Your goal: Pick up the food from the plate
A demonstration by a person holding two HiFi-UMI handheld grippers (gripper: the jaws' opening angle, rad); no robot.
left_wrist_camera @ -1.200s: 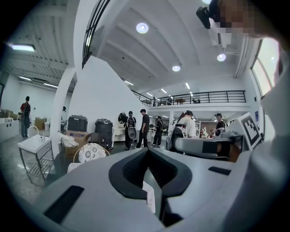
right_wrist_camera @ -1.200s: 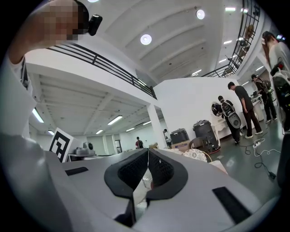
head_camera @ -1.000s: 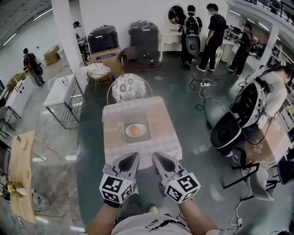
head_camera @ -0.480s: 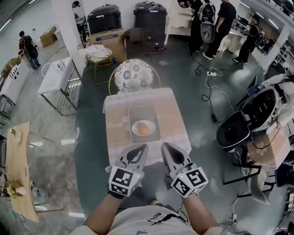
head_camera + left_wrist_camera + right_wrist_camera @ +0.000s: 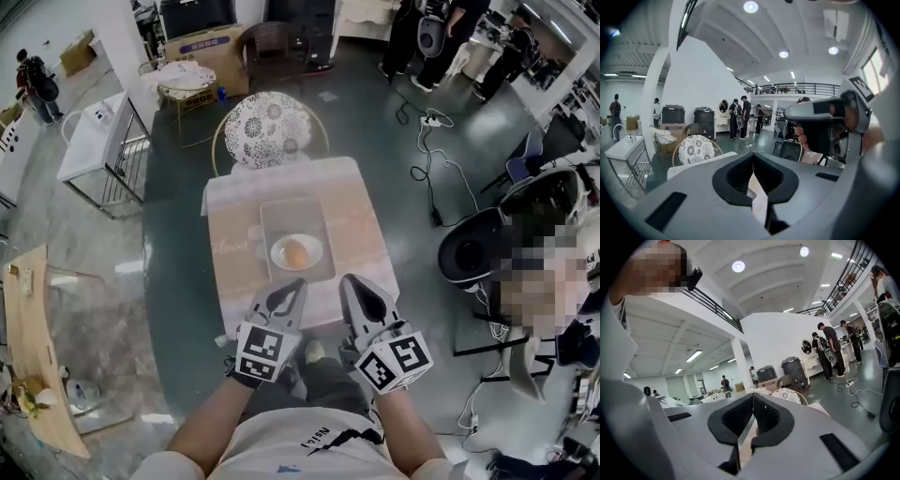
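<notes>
Head view looks steeply down on a small square bench [image 5: 234,253] draped in a pale, pinkish patterned cloth. At its middle lies a grey rectangular tray [image 5: 292,214]. On the 6 o'clock half of that tray sits a white round plate [image 5: 314,246] with a round orange-brown piece of food [image 5: 296,252] at its centre.

The person stands at the bench's 6 o'clock edge with both arms stretched forward. The left tongs [image 5: 297,284] and the right tongs [image 5: 349,280] are side by side, their tips over the near edge of the cloth and pointing toward 12 o'clock. The plate is just beyond them, between their two lines, and neither touches it.

Left gripper view shows those tongs pressed together at the tip with nothing between them; only a sliver of the cloth shows through the slit lower down. At 3 o'clock in that view, fingers [image 5: 802,137] wrap the dark handle of the right tongs. Right gripper view shows the same: tips together, nothing pinched.

At the bench's 12 o'clock side stands a round-backed chair with a white lace-pattern cover [image 5: 270,129]. A white power strip with trailing cables [image 5: 427,120] lies on the dark green floor toward 2 o'clock, and several people stand far off near 1 o'clock.
</notes>
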